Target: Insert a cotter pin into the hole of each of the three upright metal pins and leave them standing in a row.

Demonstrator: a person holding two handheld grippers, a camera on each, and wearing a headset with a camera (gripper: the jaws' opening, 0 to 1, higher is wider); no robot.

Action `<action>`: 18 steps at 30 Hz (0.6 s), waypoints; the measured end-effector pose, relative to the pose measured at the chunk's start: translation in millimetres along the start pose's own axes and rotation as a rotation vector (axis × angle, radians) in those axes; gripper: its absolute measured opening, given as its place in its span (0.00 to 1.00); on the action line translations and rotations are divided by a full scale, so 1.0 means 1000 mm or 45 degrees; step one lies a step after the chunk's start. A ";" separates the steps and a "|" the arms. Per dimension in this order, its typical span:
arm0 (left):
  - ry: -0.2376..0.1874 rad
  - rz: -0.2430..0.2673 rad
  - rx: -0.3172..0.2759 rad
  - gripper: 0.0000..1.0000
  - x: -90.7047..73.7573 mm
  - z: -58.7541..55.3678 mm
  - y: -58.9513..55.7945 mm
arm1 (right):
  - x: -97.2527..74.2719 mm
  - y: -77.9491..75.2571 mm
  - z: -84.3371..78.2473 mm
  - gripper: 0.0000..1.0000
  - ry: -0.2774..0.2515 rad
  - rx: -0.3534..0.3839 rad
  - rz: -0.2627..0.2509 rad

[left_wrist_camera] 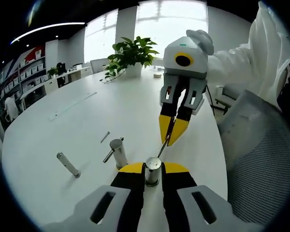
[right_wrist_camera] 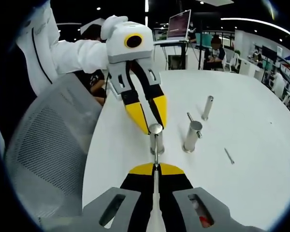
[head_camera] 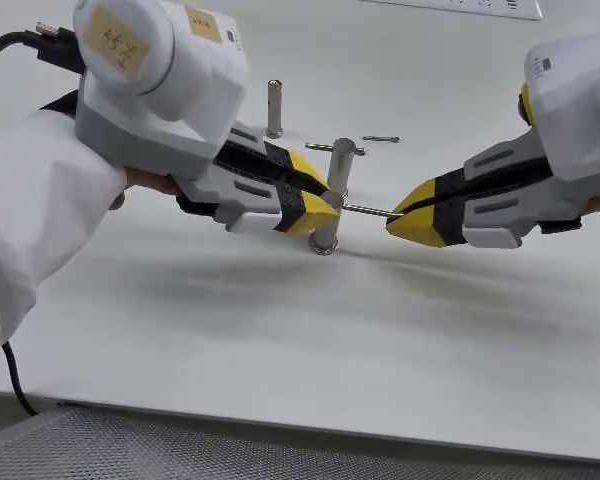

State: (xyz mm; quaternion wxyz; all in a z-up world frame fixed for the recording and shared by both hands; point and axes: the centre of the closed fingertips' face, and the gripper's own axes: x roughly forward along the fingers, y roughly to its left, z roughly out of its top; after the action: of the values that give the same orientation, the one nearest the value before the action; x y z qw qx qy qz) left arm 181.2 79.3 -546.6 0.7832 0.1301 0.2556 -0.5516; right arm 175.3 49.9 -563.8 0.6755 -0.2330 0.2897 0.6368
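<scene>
On the white tabletop (head_camera: 230, 330) in front of me, my two grippers meet from opposite sides at one upright pin. My left gripper (head_camera: 318, 200) comes in from the left and is clenched on the nearest metal pin (head_camera: 325, 238). Its yellow jaws press on either side of the shaft just below the head, and the pin's base rests on the table. My right gripper (head_camera: 402, 216) reaches in from the right with its jaws pinched tight on a cotter pin (head_camera: 368, 210), which sticks out level toward the clamped pin. The cotter pin's free end meets that pin's shaft near the top; I cannot tell whether it has entered the hole.

Just behind stands the middle metal pin (head_camera: 340, 165), upright and free of both grippers. A second cotter pin (head_camera: 320, 148) passes through its upper end and pokes out to the left. Farther back and a little left, the far metal pin (head_camera: 274, 108) stands on its own. A loose cotter pin (head_camera: 380, 139) lies flat on the table to the right of the middle pin, apart from it.

In the left gripper view, my jaws hug the nearest pin while the right gripper points down at it from above.
</scene>
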 end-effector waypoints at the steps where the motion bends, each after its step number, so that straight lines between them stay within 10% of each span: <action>1: 0.001 -0.002 0.003 0.10 0.000 0.000 -0.001 | 0.000 0.001 0.001 0.00 -0.001 0.003 0.002; 18: 0.005 -0.003 0.017 0.10 0.000 0.000 -0.003 | 0.017 -0.003 0.013 0.00 -0.010 -0.019 0.015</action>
State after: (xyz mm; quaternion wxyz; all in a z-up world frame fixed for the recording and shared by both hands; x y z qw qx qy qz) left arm 178.8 77.9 -546.3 0.7812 0.1362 0.2537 -0.5539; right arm 179.6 70.9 -566.1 0.6710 -0.2337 0.2839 0.6438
